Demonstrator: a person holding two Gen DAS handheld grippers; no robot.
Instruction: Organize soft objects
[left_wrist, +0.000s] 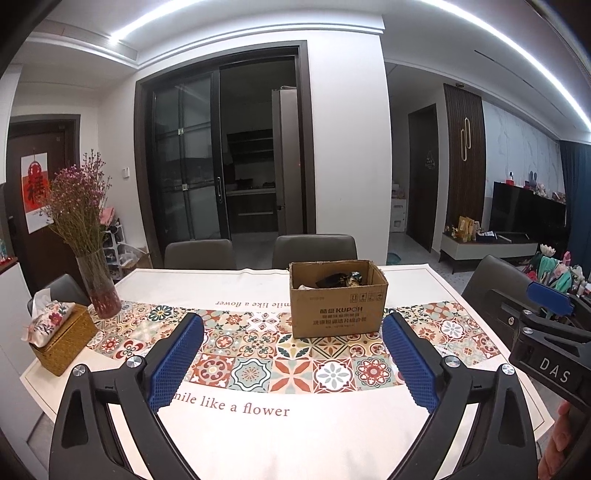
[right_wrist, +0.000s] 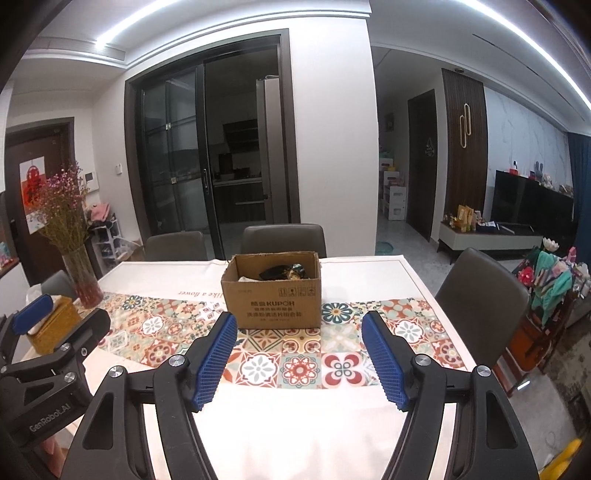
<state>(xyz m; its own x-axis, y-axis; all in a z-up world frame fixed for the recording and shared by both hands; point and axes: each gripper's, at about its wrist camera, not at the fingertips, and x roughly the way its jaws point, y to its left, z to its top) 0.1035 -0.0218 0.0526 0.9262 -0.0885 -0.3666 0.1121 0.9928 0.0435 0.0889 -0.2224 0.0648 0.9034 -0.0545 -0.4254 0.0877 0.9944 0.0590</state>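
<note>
your left gripper (left_wrist: 291, 354) hangs released above the tabletop (left_wrist: 258, 435), short of the cardboard box (left_wrist: 338, 308). your right gripper (right_wrist: 299, 352) is level beside it, also spread empty. dark soft objects (right_wrist: 282, 273) lie inside the box.

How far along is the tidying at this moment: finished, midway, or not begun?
Looks finished or not begun; the frames can't settle which. The cardboard box holds dark items, unclear what. No loose soft objects lie on the tablecloth. In hand: nothing; the left gripper and right gripper are open, short of the box.
</note>
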